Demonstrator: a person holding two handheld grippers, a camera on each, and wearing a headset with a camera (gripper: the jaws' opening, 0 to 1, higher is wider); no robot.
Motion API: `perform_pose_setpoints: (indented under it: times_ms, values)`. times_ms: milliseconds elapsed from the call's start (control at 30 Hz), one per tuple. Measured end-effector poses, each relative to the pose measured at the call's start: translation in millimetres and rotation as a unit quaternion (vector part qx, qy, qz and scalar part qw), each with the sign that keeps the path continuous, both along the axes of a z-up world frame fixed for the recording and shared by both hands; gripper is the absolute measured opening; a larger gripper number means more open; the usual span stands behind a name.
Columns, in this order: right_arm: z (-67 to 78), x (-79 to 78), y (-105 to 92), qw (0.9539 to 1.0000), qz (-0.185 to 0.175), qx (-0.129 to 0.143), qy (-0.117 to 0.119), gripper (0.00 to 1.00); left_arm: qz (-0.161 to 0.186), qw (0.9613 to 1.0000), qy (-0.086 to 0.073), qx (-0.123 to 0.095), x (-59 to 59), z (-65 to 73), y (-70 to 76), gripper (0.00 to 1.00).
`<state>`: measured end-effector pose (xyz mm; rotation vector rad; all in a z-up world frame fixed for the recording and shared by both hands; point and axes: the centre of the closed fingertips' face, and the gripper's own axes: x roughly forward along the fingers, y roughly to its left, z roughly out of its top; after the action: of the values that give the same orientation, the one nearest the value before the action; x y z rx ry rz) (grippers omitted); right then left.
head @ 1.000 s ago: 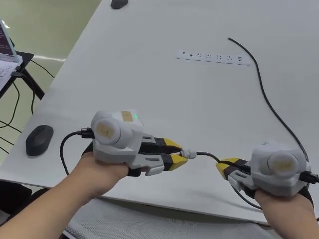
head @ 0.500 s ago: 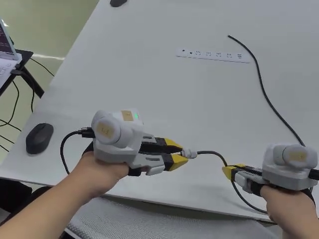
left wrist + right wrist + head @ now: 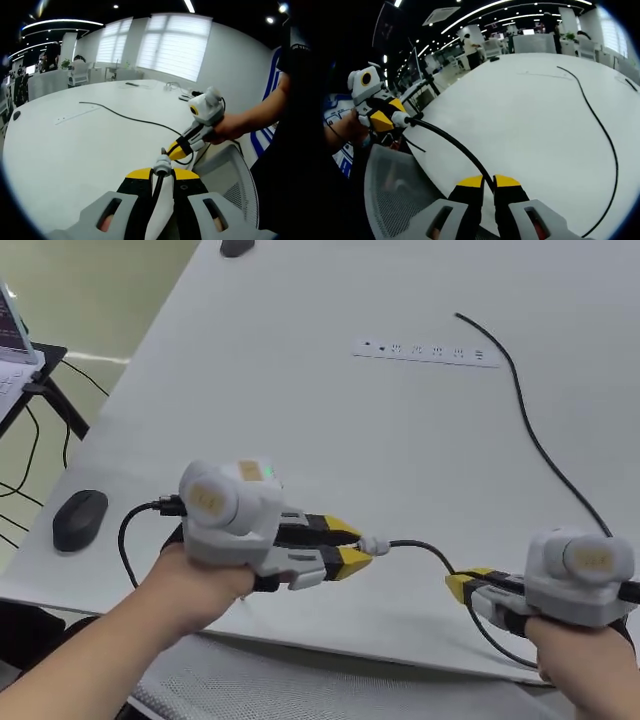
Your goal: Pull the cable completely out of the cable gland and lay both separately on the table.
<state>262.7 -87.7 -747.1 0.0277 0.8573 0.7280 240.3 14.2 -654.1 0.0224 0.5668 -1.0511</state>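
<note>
An office: long white table [image 3: 350, 440], power strip [image 3: 425, 352] (big blinded windows [image 3: 170, 47] beyond).

White table [image 3: 300, 420], power strip [image 3: 425, 352], black cable [image 3: 530, 430] trailing across, dark mouse [image 3: 78, 520] near edge

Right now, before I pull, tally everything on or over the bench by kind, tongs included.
Tongs: 2 (left tongs, right tongs)
Cable gland: 1
Black cable: 1
Power strip: 1
Computer mouse: 1
Dark object, cut off at the far edge: 1
Total: 7
</note>
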Motion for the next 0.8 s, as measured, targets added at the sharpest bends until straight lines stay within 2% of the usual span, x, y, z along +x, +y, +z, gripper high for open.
perform_pose_setpoints:
  times_ms: [67, 133, 233, 267, 300, 333, 367, 433, 467, 500, 533, 567, 600, 633, 700, 767, 800]
  values:
    - [0.4, -2.1, 0.7, 1.0000, 0.007, -0.005, 0.002, 0.03, -0.001, 1.0000, 0.002, 0.001, -0.2, -0.3, 0.5, 0.14]
    - [3.2, -3.2, 2.1, 0.9992, 0.033, -0.018, -0.016, 0.04, -0.001, 1.0000, 0.002, 0.004, 0.5, 0.1, 1.4, 0.14]
    - [14.5, -4.5, 10.7, 0.9956, 0.073, -0.033, -0.049, 0.16, 0.002, 1.0000, 0.004, 0.002, 1.4, 1.3, 2.2, 0.14]
    - [16.6, -5.2, 12.3, 0.9946, 0.081, -0.035, -0.053, 0.20, 0.002, 1.0000, 0.004, 0.003, 1.1, 0.8, 2.1, 0.14]
    - [28.9, -7.2, 24.3, 0.9910, 0.109, -0.017, -0.076, 0.23, 0.001, 1.0000, 0.004, 0.004, 1.0, 0.1, 2.0, 0.14]
    - [41.7, -10.2, 35.2, 0.9889, 0.121, 0.004, -0.086, 0.25, 0.001, 1.0000, 0.004, 0.005, 0.8, -0.4, 1.9, 0.14]
    - [47.5, -11.7, 39.5, 0.9876, 0.128, 0.006, -0.090, 0.25, 0.001, 1.0000, 0.004, 0.004, 0.6, -0.4, 1.4, 0.14]
    - [60.9, -11.7, 48.0, 0.9803, 0.156, -0.012, -0.121, 0.22, 0.002, 1.0000, 0.006, 0.002, 0.2, -0.9, 1.0, 0.14]
    - [66.6, -11.2, 53.0, 0.9724, 0.179, -0.033, -0.146, 0.20, 0.002, 1.0000, 0.006, 0.002, 0.3, -1.2, 1.0, 0.14]
    - [68.3, -10.8, 54.5, 0.9685, 0.188, -0.043, -0.157, 0.18, 0.002, 1.0000, 0.007, 0.001, 0.3, -1.1, 0.9, 0.14]
    - [72.2, -9.6, 59.3, 0.9539, 0.219, -0.077, -0.191, 0.17, 0.002, 1.0000, 0.007, 0.000, 0.2, -0.7, 0.4, 0.14]
    - [74.2, -9.9, 62.8, 0.9451, 0.235, -0.093, -0.207, 0.17, 0.002, 1.0000, 0.007, -0.001, 0.4, -0.4, 0.1, 0.14]
    - [77.2, -10.3, 68.9, 0.9344, 0.252, -0.109, -0.227, 0.18, 0.001, 1.0000, 0.007, -0.002, 0.3, 0.2, -0.5, 0.14]
    - [77.8, -9.6, 71.3, 0.9322, 0.253, -0.115, -0.232, 0.19, 0.000, 1.0000, 0.007, -0.002, 0.2, 0.7, -1.0, 0.14]
    - [75.2, -13.4, 77.9, 0.9328, 0.262, -0.111, -0.222, 0.17, 0.001, 1.0000, 0.006, -0.003, 0.6, 0.7, -1.0, 0.14]
    - [74.3, -13.3, 81.1, 0.9265, 0.273, -0.118, -0.230, 0.12, 0.003, 1.0000, 0.007, -0.003, 1.1, 0.4, -0.6, 0.14]
    - [74.2, -12.8, 81.9, 0.9210, 0.280, -0.125, -0.240, 0.11, 0.002, 1.0000, 0.008, -0.004, 0.7, 0.1, -0.8, 0.14]
